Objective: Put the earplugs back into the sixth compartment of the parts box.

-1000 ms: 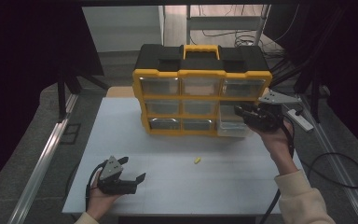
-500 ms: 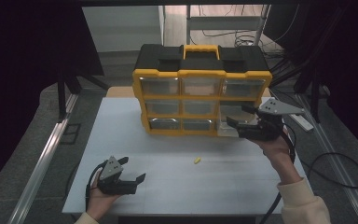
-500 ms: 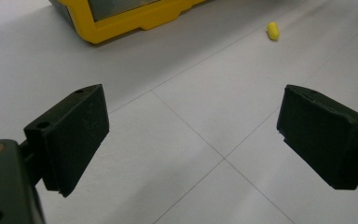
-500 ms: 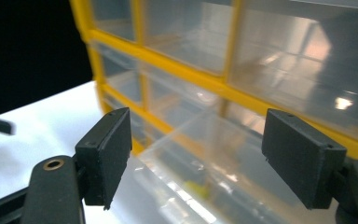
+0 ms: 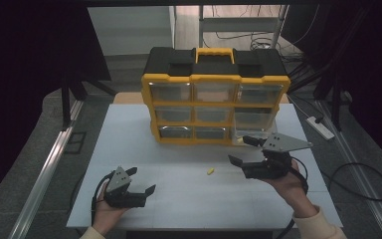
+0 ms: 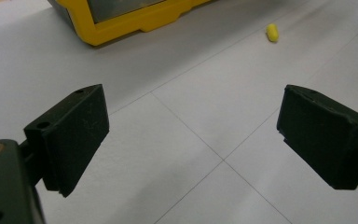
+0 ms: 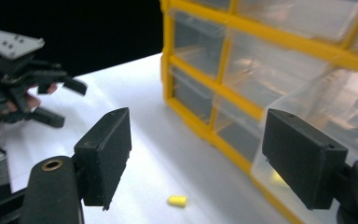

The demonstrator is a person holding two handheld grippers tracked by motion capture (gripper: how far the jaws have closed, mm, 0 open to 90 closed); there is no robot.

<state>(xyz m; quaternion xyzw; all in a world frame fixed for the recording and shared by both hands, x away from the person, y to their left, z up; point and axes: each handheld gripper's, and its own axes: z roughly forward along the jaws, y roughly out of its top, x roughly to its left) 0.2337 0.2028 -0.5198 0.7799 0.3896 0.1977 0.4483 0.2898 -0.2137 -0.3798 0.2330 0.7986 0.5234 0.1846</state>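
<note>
Dim room, dark all around, with a white table lit in the middle and a yellow-and-black drawer organizer standing at its far side. The bottom-right drawer is pulled out a bit; in the right gripper view something yellow seems to sit inside it, though it's too blurry to be sure.

The thing being worked on looks like the little yellow piece, lying loose on the tabletop in front of the organizer, between the two hands and nearer the right one. Nothing is touching it.

The right gripper hovers just in front of the open drawer, jaws spread wide, nothing between them. It has just let its jaws open. The left gripper sits low near the front edge, well apart from the piece, jaws also spread and empty.

So progress-wise: drawer is open, maybe one piece already in. Probably left: pick up the loose piece, drop it in, push the drawer shut.
</note>
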